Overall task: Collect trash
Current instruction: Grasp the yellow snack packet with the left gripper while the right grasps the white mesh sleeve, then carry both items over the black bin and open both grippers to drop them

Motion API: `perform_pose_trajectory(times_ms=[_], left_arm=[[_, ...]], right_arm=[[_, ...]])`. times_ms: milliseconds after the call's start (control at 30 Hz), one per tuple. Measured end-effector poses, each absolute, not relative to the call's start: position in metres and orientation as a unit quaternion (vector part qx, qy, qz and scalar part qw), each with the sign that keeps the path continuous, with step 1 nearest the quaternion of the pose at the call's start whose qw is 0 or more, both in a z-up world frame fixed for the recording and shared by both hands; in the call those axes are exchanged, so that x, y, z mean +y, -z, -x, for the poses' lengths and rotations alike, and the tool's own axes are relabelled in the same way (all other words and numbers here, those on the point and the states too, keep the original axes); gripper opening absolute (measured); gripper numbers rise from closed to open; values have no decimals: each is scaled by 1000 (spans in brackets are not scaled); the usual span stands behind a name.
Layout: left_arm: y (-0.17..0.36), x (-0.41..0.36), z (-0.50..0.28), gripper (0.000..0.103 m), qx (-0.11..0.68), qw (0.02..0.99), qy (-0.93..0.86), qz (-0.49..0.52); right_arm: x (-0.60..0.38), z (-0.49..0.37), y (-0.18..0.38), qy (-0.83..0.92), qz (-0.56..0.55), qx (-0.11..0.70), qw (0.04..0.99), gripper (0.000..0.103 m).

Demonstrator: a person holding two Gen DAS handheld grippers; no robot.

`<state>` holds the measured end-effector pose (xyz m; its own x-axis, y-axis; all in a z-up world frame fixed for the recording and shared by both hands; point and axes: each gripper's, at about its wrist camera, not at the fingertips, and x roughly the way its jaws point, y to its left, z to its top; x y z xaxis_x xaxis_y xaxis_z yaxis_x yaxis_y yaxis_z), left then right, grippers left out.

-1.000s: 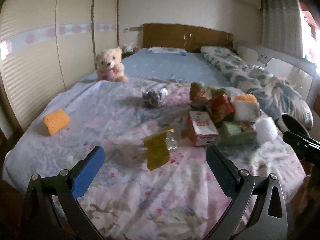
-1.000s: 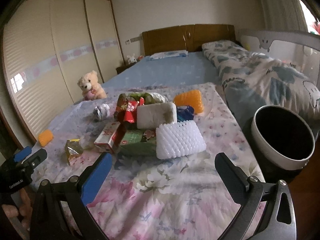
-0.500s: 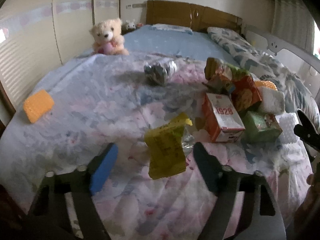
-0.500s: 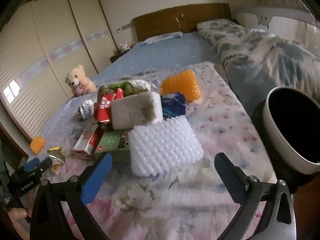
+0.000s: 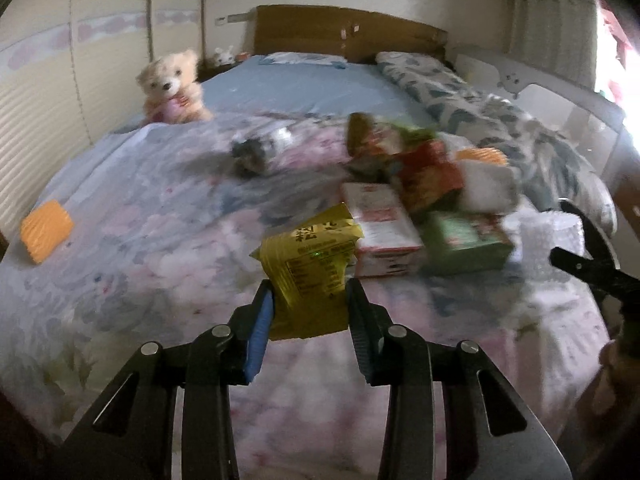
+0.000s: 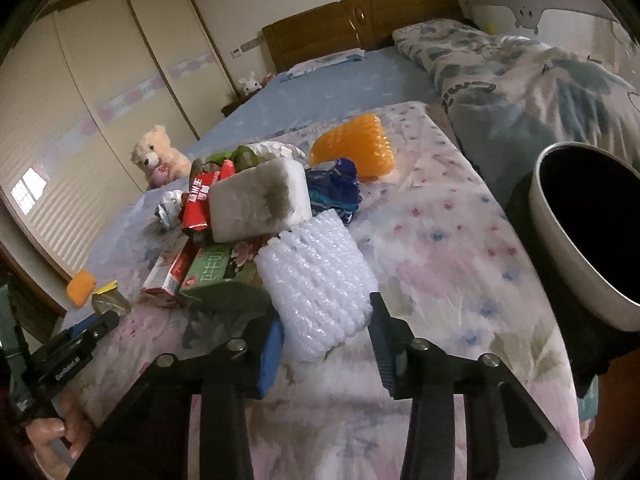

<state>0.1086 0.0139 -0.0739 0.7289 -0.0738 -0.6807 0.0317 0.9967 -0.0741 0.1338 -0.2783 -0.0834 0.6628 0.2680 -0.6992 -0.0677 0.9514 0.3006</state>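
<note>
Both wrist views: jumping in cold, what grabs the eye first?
Each gripper brackets a piece of trash on the floral bedspread: the left gripper around a crinkled yellow foil wrapper, the right gripper around a white bubble-textured foam pad. Behind lies a heap of cartons, and a dark round bin waits at the right edge.

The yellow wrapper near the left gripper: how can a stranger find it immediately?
Start at the floral bedspread and find the heap of boxes, with a red-and-white carton at its near edge. The yellow wrapper sits just in front of it, between the left gripper fingers. It alone is mustard yellow with black print.
</note>
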Motion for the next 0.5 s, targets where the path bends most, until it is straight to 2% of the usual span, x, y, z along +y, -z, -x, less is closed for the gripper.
perform_pose_trajectory(times_ms=[500], left_arm=[[49,-89,-101,35,356,922,154,-10]], right_arm=[[-340,-98,56,-52,-168,368,913,39]])
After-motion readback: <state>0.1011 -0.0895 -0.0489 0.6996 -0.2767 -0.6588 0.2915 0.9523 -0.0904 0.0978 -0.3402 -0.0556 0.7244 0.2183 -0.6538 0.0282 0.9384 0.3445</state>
